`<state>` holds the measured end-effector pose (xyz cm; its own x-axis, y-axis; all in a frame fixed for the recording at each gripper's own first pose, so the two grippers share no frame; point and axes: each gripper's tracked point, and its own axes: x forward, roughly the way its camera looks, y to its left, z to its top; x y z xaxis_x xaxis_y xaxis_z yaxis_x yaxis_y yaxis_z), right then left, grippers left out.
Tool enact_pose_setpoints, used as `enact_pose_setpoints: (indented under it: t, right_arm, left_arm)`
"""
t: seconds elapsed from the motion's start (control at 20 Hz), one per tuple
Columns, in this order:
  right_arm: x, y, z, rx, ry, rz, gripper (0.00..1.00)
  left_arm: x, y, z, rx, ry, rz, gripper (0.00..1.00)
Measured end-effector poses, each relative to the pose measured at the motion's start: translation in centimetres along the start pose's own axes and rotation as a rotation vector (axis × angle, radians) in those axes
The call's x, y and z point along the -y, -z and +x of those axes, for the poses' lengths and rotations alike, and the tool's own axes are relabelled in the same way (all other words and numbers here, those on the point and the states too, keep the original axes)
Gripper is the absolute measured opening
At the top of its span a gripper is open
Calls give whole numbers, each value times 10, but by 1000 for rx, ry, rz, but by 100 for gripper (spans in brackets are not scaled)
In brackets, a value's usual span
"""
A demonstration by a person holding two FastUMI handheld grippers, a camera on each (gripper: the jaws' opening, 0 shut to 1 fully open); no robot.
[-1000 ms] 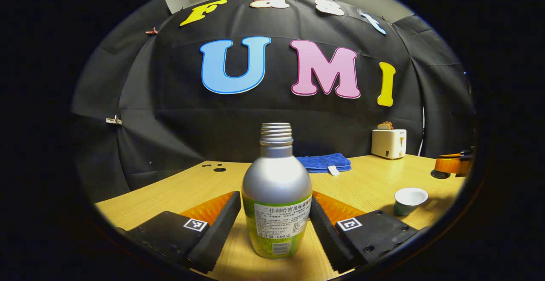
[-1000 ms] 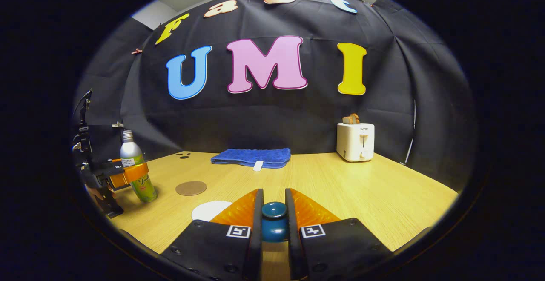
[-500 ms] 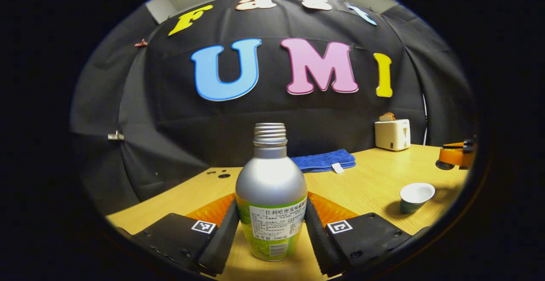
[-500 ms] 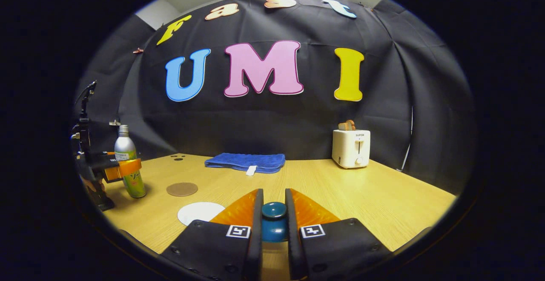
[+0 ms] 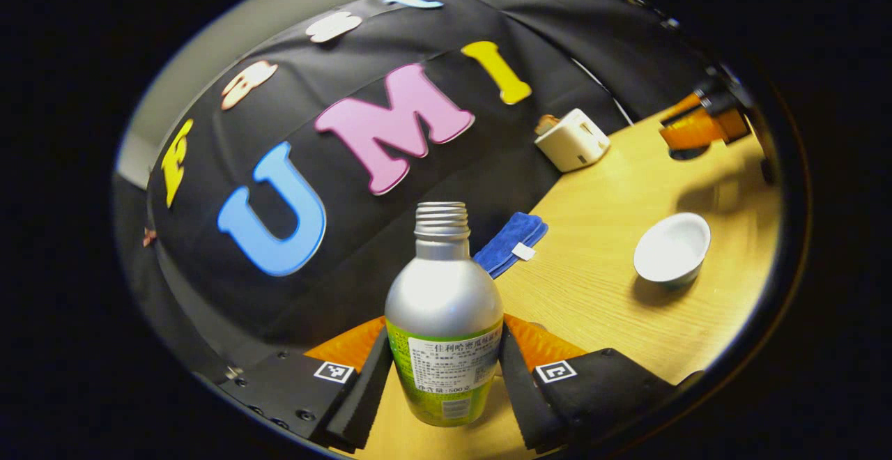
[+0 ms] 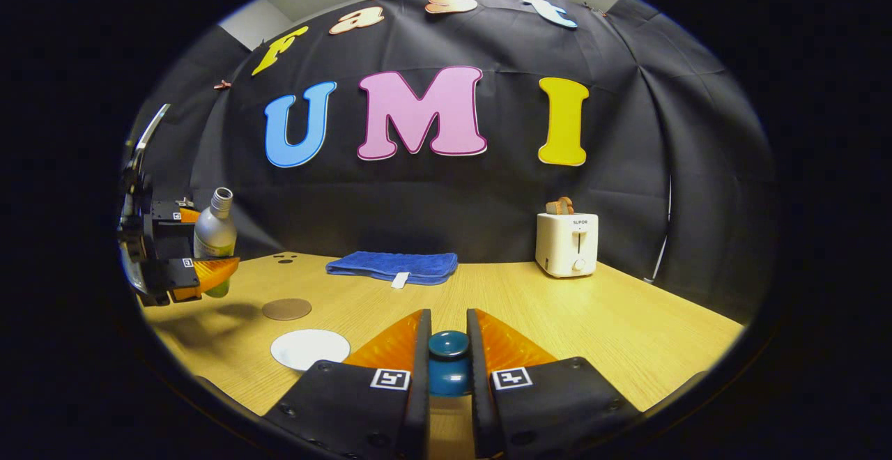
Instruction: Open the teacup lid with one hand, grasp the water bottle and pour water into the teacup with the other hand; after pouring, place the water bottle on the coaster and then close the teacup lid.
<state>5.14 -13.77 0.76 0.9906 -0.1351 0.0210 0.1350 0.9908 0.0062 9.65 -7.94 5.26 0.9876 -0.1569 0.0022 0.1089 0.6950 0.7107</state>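
The fingers (image 5: 362, 390) of the left gripper (image 5: 444, 383) are clamped on the lower body of the water bottle (image 5: 444, 320), one on each side. In the right gripper view the bottle (image 6: 214, 237) is held clear of the surface (image 6: 557, 313), uncapped and tilted with its neck toward the right. The fingers (image 6: 418, 369) of the right gripper (image 6: 448, 366) are clamped on the knob of the dark teal teacup lid (image 6: 448, 355), held above the surface. The teacup (image 5: 671, 249) stands open on the surface, white inside, to the right of the bottle in the left gripper view. The round brown coaster (image 6: 287, 309) lies just behind the teacup (image 6: 310, 348). A blue towel (image 6: 394, 267) and a white toaster (image 6: 566, 244) sit near the booth wall.
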Motion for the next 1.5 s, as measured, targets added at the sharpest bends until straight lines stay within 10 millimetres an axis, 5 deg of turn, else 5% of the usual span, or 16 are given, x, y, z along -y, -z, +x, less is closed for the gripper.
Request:
enact_pose_setpoints:
  t: [0.3, 0.7, 1.5]
  right_arm:
    - [17, 0, 3, 0, 6, 0, 28]
    - [16, 0, 4, 1, -10, 1, 28]
    - [16, 0, 4, 2, -10, 0, 28]
  left_arm:
    - [37, -9, 11, 24, 92, 347, 79]
    - [76, -12, 17, 29, 169, 706, 79]
    - [69, -23, 12, 22, 165, 1042, 79]
